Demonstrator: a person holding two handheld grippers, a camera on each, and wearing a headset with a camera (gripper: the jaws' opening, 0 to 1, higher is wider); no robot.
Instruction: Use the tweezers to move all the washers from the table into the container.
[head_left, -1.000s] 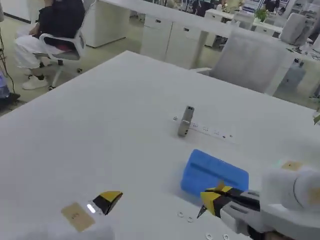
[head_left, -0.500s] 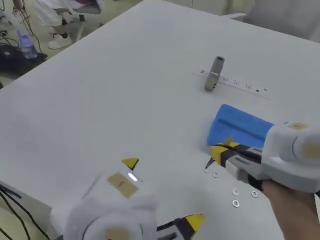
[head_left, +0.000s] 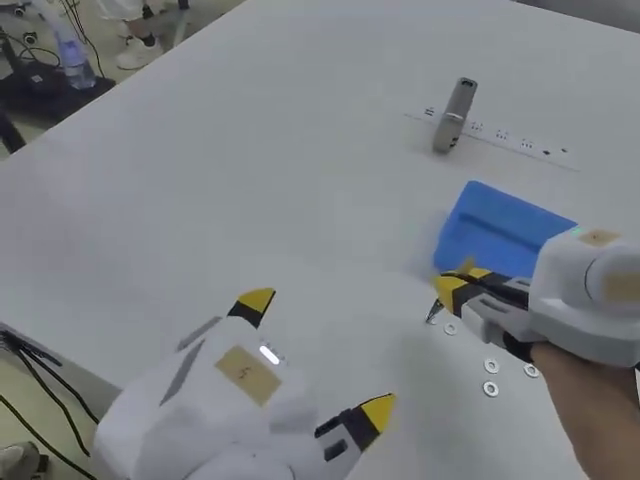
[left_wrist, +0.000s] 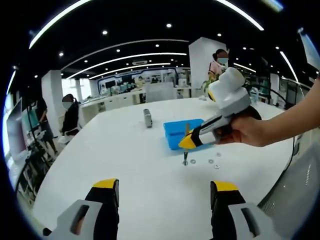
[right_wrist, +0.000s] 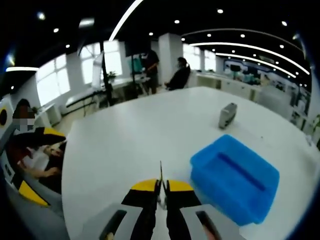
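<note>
Tweezers (head_left: 432, 313), clamped between the right gripper's (head_left: 458, 287) closed jaws, had shifted since a second earlier. Their tip now sat at the leftmost washers (head_left: 449, 328), on the table (head_left: 250, 150) just beside the container (head_left: 510, 235). The left gripper (head_left: 315, 355) hovered nearby with its jaws apart, holding nothing. No washer looked lifted yet, so a first pick seemed close.
</note>
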